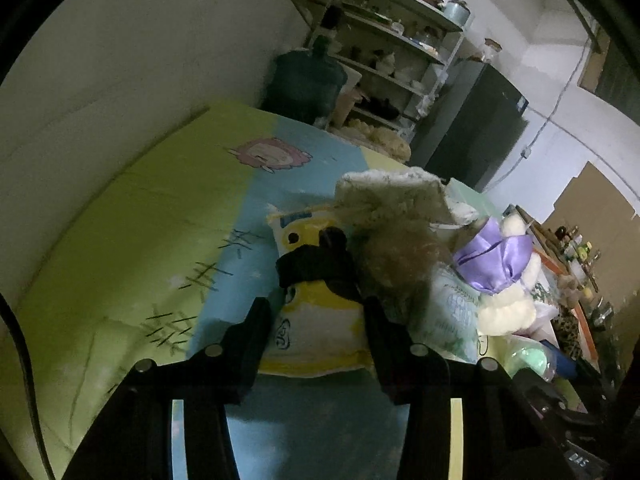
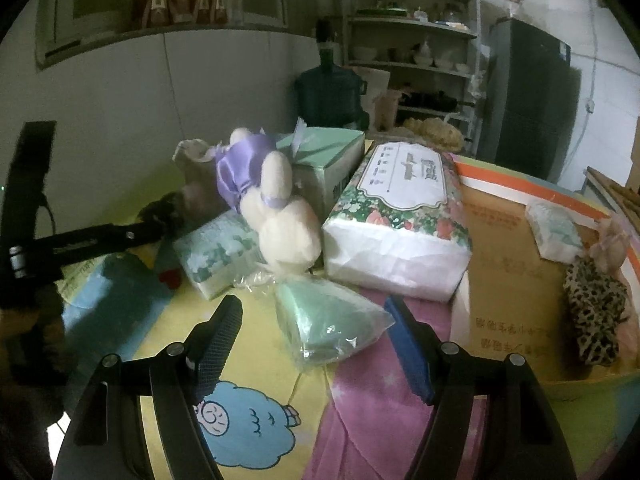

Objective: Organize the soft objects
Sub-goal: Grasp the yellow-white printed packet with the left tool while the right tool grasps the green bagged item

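While much of the left wrist view is dim and blurred, the left gripper (image 1: 316, 304) shows its two black fingers on either side of a small black fuzzy piece (image 1: 316, 268) lying on a white-and-yellow printed soft pack (image 1: 320, 332); whether the pads actually press it cannot be told. What the black piece belongs to is hard to make out, as a shaggy grey-brown plush (image 1: 392, 248) crowds it. On the bright cartoon-printed mat (image 2: 256, 432), the right gripper (image 2: 316, 332) stands released, fingers apart around a mint-green bundle in clear plastic wrap (image 2: 332, 328) without touching it. Behind lie a cream plush toy in a purple satin dress (image 2: 276, 208) and a floral tissue pack (image 2: 400, 216); a leopard-print soft item (image 2: 596, 312) sits in the tan cardboard box (image 2: 512, 280), cut off at the edge.
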Available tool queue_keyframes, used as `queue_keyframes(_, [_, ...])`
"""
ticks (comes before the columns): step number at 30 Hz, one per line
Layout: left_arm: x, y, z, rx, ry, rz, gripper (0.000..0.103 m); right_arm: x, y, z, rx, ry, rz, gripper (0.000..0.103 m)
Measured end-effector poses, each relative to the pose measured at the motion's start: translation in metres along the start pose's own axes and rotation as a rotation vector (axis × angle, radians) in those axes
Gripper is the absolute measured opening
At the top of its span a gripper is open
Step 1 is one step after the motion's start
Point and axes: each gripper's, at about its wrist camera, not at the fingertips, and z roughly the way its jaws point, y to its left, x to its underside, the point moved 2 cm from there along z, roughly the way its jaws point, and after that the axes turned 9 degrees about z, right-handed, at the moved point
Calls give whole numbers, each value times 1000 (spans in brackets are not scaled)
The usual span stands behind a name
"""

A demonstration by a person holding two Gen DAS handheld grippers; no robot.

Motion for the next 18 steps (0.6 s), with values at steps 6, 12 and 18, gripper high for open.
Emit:
queue_keyframes(6, [5,3,-17,-56,-39,0,48,0,-4,1,-16,13,14,45])
queue_keyframes(12, [7,2,-38,-101,-93,4,39,-2,-5,0,-38,7,39,43])
queue_keyframes(18, [10,0,-41,-87,-97,14,39,0,-1,-7,-40,-2,40,43])
